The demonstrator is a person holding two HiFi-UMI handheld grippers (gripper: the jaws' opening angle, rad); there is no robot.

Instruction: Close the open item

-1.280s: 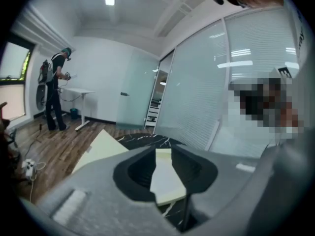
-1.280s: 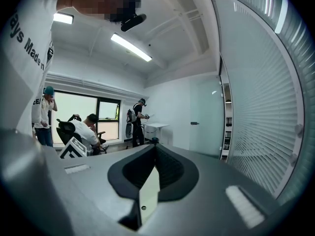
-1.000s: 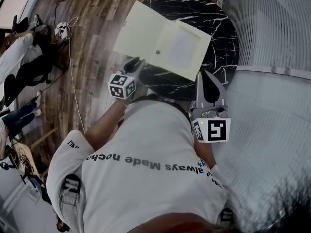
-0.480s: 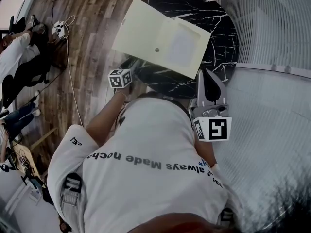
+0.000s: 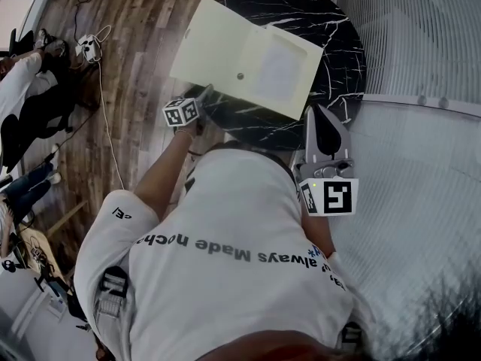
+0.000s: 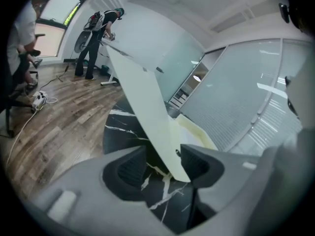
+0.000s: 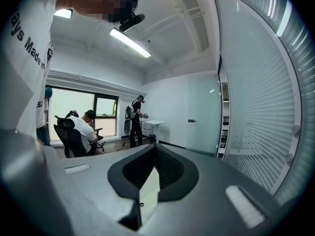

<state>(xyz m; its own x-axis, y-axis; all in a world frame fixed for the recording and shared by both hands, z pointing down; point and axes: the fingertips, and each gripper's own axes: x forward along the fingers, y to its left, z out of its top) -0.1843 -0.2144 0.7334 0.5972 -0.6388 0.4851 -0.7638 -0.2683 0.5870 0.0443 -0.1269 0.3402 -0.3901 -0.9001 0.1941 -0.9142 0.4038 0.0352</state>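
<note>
Folder hides much of table (left flap raised).

**Head view:** from your head, steeply down onto the worktop and folder.
**Left gripper view:** low and close over that same worktop and folder, tilted upward.
**Right gripper view:** level across the room. Both gripper views share the far window.

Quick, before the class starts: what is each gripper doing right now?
Left gripper: jaws opening, the cream flap stands between them, not clamped.
Right gripper: jaws shut, nothing clearly held.
</note>
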